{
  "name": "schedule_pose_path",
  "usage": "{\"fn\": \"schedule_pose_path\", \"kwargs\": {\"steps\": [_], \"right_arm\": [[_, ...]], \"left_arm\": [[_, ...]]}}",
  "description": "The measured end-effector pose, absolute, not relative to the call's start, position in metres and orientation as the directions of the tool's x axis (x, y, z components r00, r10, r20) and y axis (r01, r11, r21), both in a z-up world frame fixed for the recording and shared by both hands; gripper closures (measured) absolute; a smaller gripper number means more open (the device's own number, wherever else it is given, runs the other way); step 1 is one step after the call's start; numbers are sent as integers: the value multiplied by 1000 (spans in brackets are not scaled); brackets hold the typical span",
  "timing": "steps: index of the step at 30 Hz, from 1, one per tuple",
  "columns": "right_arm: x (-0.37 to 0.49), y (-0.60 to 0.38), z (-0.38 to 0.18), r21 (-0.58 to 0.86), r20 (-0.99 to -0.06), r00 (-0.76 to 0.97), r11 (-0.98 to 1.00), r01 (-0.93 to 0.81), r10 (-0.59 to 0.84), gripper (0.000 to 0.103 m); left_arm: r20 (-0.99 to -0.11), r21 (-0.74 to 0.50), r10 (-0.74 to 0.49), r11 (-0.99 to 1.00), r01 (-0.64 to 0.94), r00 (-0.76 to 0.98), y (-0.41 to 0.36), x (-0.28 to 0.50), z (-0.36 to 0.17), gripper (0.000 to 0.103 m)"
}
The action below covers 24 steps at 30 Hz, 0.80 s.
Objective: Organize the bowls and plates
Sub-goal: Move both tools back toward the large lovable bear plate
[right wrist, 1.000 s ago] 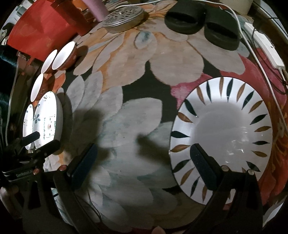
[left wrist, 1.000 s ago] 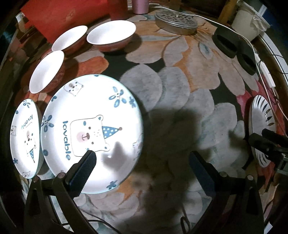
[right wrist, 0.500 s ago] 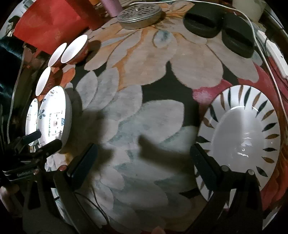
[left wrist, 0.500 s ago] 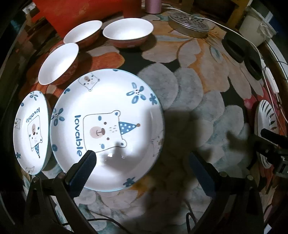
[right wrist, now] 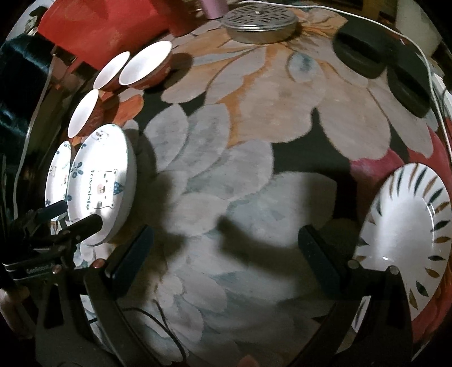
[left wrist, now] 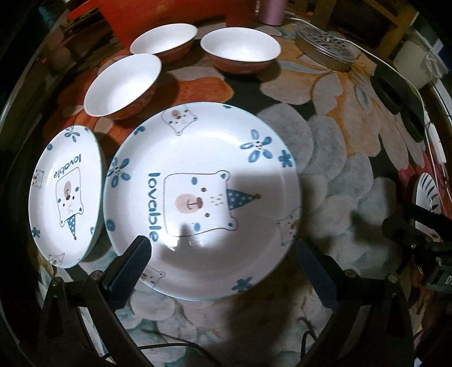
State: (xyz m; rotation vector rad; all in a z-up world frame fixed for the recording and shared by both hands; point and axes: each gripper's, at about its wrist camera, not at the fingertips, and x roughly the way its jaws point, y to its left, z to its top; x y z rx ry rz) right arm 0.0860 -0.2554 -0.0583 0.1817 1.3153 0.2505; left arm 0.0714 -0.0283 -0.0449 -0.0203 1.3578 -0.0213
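A large white bear plate (left wrist: 202, 197) lies on the flowered tabletop, with a smaller bear plate (left wrist: 66, 194) to its left. Three white bowls with red outsides (left wrist: 123, 84) (left wrist: 163, 38) (left wrist: 240, 45) stand behind them. My left gripper (left wrist: 223, 259) is open and empty, hovering over the near edge of the large bear plate. A white plate with leaf marks (right wrist: 406, 240) lies at the right. My right gripper (right wrist: 223, 251) is open and empty, to the left of that plate. The bear plates (right wrist: 101, 186) and the left gripper (right wrist: 67, 217) show at the right wrist view's left.
A round metal perforated lid (left wrist: 325, 49) and a pink cup (left wrist: 271, 11) stand at the back. Two black round pads (right wrist: 358, 56) (right wrist: 409, 90) and a white cable (right wrist: 432, 73) lie at the back right. A red box (right wrist: 99, 22) stands at the back left.
My left gripper has moved left and forward, so the large bear plate now sits centred between its fingers. My right gripper has shifted left, away from the leaf plate.
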Motion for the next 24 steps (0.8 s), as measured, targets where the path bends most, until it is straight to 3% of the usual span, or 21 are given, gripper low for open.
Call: {"fn": "schedule_pose_path", "kwargs": {"steps": [24], "right_arm": [[104,-186,-66,281,-924,207,938,-202,321,0]], "left_arm": [[-981,-30,-10,995,-97,194,15,65,-55,1]]}}
